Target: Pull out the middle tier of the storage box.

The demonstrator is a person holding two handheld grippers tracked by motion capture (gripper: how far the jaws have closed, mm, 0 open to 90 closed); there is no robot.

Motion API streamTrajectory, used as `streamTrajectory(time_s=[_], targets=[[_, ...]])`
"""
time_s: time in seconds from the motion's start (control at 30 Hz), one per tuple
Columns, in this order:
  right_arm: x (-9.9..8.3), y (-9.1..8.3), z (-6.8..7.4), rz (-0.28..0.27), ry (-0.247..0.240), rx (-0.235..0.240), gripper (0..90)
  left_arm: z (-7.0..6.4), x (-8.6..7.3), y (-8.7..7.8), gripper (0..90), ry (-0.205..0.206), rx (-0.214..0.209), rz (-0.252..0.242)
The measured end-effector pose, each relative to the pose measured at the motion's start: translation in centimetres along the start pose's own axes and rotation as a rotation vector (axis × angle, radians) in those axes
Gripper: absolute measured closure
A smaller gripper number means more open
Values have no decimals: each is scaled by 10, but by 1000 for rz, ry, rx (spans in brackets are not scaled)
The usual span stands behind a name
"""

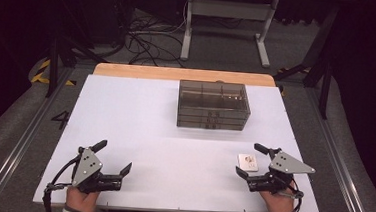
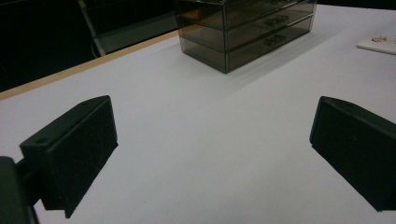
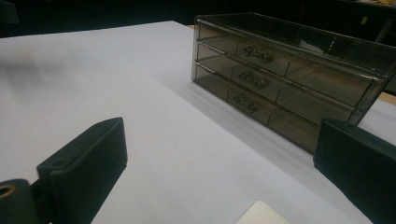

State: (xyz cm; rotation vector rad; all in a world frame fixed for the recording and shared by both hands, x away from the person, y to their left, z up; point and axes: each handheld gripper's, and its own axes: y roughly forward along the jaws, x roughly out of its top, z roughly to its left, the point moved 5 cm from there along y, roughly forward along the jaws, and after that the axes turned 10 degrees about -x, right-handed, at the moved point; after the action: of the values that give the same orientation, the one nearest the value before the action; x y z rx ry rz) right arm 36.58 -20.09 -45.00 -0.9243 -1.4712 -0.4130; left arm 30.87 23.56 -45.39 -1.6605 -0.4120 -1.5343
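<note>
A smoky see-through three-drawer box (image 1: 213, 105) stands at the middle back of the white table (image 1: 140, 112), with all drawers closed. It appears ahead in the left gripper view (image 2: 247, 28) and the right gripper view (image 3: 285, 74). A small flat white item (image 1: 247, 162) lies near the front right, also seen as the white item (image 2: 378, 44) and the white item (image 3: 261, 214). My right gripper (image 1: 249, 160) is open, its jaws either side of that item, low over the table (image 3: 222, 170). My left gripper (image 1: 115, 156) is open at the front left, with nothing between its jaws (image 2: 212, 154).
A wooden strip (image 1: 183, 74) runs along the table's far edge. Behind it, on the floor, stand a grey metal frame (image 1: 227, 23) and loose cables (image 1: 145, 38). Metal rails flank the table on both sides, and dark stands rise at left and right.
</note>
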Motion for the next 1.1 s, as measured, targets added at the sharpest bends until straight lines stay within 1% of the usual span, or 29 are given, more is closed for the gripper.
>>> streamTrajectory(time_s=[0.17, 0.27, 0.4, 0.63, 0.7, 0.83, 0.9, 1.03, 1.1], targets=[[0, 0, 1, 3, -3, 2, 36, 0, 1, -1, 15, -2, 0, -7], [0, 0, 1, 4, -3, 4, 38, 1, 1, -1, 16, 5, 5, -8], [0, -2, 1, 4, -6, -3, 38, 2, 1, 0, 16, -4, 1, -11], [0, -4, 0, 5, -7, -11, 43, 1, 2, 1, 16, 2, -5, -12], [-1, -4, 0, 16, -10, -14, 48, 3, 2, 1, 16, 1, 3, -9], [-1, -3, 0, 25, -13, -7, 55, 6, 2, 0, 15, -10, 5, -13], [-1, -1, 0, 40, -11, -5, 63, 7, 1, -1, 16, -13, 9, -14], [2, 2, 0, 43, -6, -2, 69, 8, 1, -1, 16, -10, 15, -13], [3, 4, 1, 54, -8, 10, 74, 8, 1, -2, 16, -7, 24, -13]])
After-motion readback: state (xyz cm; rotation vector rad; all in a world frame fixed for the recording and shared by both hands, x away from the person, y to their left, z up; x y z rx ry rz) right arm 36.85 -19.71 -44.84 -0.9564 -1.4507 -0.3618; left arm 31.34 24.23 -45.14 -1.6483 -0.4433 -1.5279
